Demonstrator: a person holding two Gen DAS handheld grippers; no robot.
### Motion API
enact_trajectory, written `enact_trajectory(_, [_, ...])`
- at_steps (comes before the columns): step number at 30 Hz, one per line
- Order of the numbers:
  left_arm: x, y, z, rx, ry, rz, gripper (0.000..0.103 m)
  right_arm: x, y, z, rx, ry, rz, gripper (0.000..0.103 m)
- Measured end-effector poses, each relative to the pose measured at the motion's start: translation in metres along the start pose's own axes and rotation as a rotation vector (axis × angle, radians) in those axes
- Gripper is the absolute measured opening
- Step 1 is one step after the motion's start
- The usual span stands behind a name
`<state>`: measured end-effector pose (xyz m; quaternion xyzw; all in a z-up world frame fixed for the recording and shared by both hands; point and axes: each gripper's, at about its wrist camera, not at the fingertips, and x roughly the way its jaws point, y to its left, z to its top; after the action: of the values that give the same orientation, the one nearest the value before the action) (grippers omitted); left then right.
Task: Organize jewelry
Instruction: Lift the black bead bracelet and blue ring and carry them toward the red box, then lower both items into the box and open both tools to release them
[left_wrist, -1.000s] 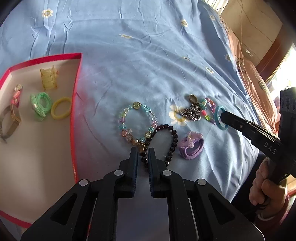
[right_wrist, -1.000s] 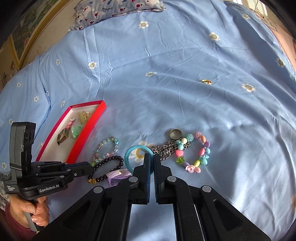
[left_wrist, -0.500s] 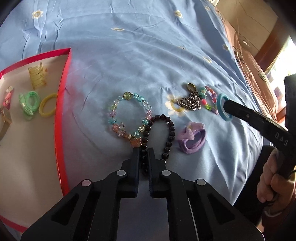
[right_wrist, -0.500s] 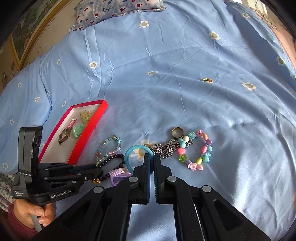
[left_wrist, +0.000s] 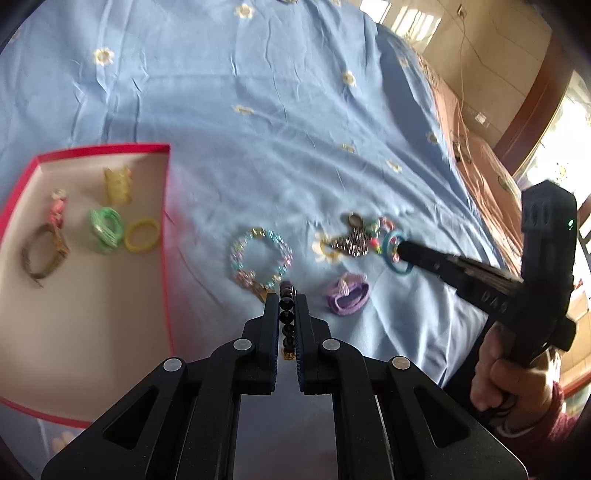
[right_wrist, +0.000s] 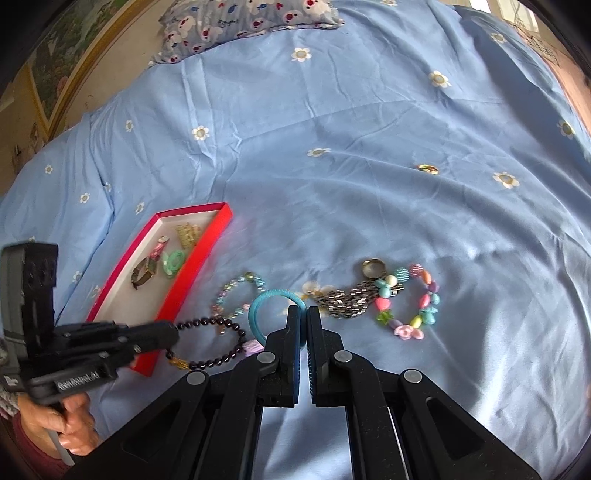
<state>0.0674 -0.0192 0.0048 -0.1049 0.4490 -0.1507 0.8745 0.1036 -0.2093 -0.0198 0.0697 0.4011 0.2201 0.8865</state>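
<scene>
A dark bead bracelet (left_wrist: 286, 312) is held pinched in the closed left claw (left_wrist: 286, 314) and a blue hair tie (right_wrist: 275, 306) in the closed right claw (right_wrist: 303, 328), apparently for the red box (left_wrist: 168, 236) at ten o'clock on the bed (left_wrist: 258, 92).

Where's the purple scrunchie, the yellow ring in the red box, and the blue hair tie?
purple fabric scrunchie (left_wrist: 347, 298), left wrist view, on its front loop.
yellow ring hair band (left_wrist: 142, 235), left wrist view, on its lower rim.
blue hair tie (right_wrist: 258, 305), right wrist view, on its left curve.
</scene>
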Motion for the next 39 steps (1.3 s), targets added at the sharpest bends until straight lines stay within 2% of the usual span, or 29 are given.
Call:
enact_trajectory(15, [-0.055,0.045,0.007,-0.085,-0.115,0.057,0.006,0.026,0.062,0.003,-0.098,0.045,0.108,0.003])
enact_trajectory(22, [-0.07,0.072,0.006,-0.13,-0.143,0.095,0.006,0.044,0.095,0.009,-0.149,0.064,0.154,0.003])
enact_trajectory(39, [-0.061,0.148,0.0,-0.267,-0.133,0.131,0.006,0.114,0.165,0.017,-0.265,0.155,0.232,0.003])
